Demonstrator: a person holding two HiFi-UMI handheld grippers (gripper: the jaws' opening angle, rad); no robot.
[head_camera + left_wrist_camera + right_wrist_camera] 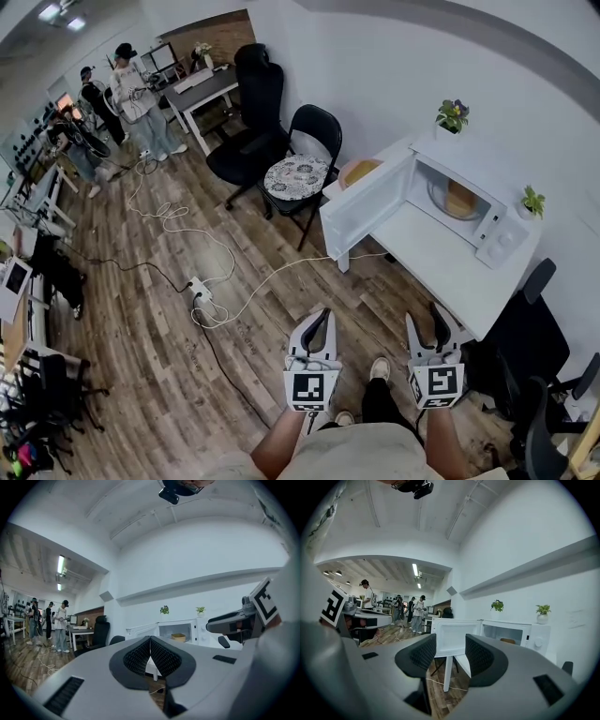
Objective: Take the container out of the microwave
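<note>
Step squarely up to the open white microwave; right gripper fingers released, left gripper clenched empty; lift the round tan container level

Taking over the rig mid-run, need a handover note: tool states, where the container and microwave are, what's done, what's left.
Left tool: shut, empty.
Right tool: open, nothing between its jaws.
Both are held low by the operator's body, well short of the microwave.
The microwave sits on the white table with its door swung wide open.
The container is inside the cavity, untouched.
Done: door open.
Left: close the distance, reach in, grip the container and bring it out, probably with the right tool since it is already open.
</note>
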